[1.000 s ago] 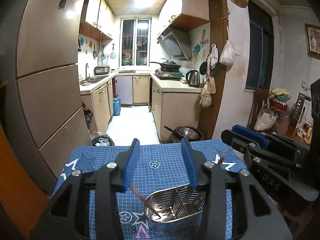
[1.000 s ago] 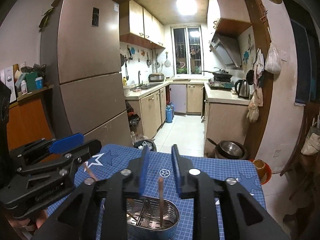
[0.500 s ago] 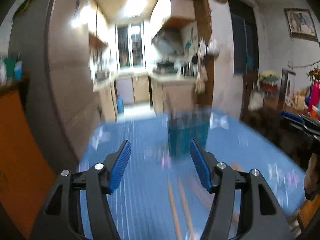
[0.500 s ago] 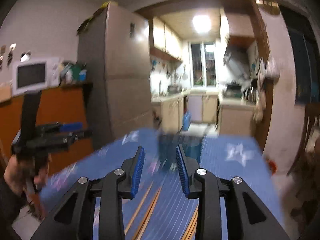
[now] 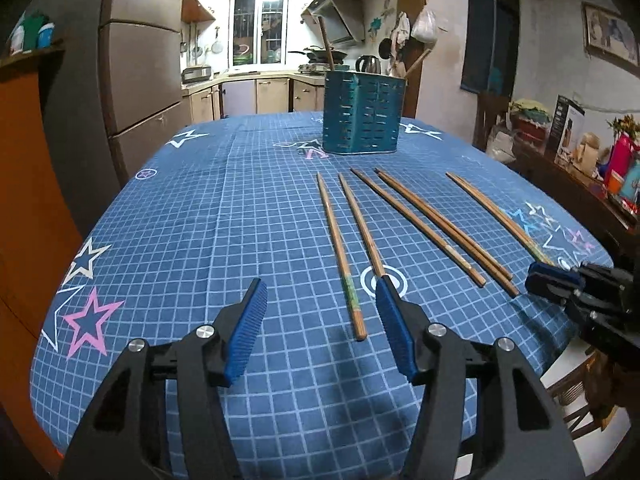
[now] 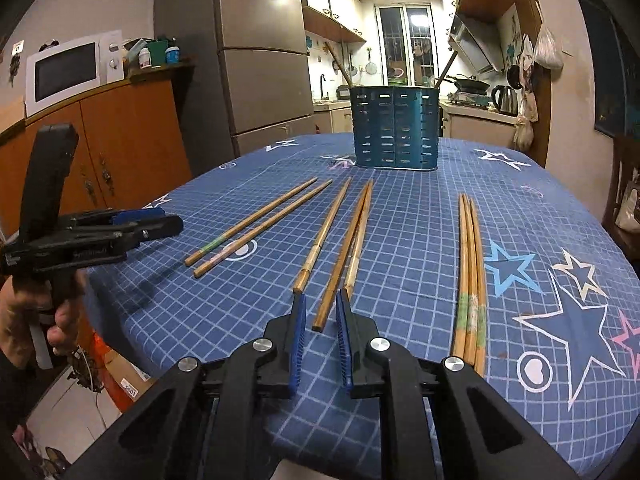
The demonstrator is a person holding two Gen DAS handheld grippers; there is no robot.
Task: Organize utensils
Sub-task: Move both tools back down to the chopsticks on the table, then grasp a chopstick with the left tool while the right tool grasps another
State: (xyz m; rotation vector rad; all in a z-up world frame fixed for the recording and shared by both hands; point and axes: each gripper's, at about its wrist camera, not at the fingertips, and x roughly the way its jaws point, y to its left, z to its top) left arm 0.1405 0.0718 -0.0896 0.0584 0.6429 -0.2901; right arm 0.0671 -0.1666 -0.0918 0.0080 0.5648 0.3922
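Note:
A teal slotted utensil holder (image 5: 362, 114) stands upright at the far end of the table, with two chopsticks sticking out of it; it also shows in the right wrist view (image 6: 395, 133). Several wooden chopsticks (image 5: 342, 250) lie loose on the blue cloth between the holder and me, also in the right wrist view (image 6: 340, 252). My left gripper (image 5: 322, 300) is open and empty, low over the near edge, with a chopstick end between its fingers. My right gripper (image 6: 320, 304) is open by a narrow gap and empty, just short of a chopstick's end.
The table wears a blue grid cloth with stars (image 5: 224, 208). A bundle of three chopsticks (image 6: 472, 276) lies to the right. A fridge (image 6: 264, 56) and an orange cabinet with a microwave (image 6: 68, 70) stand left; a cluttered sideboard (image 5: 580, 160) stands right.
Both grippers have pulled back from above the holder to the near table edge and dropped low. The holder now stands far off and the loose chopsticks lie in front of me.

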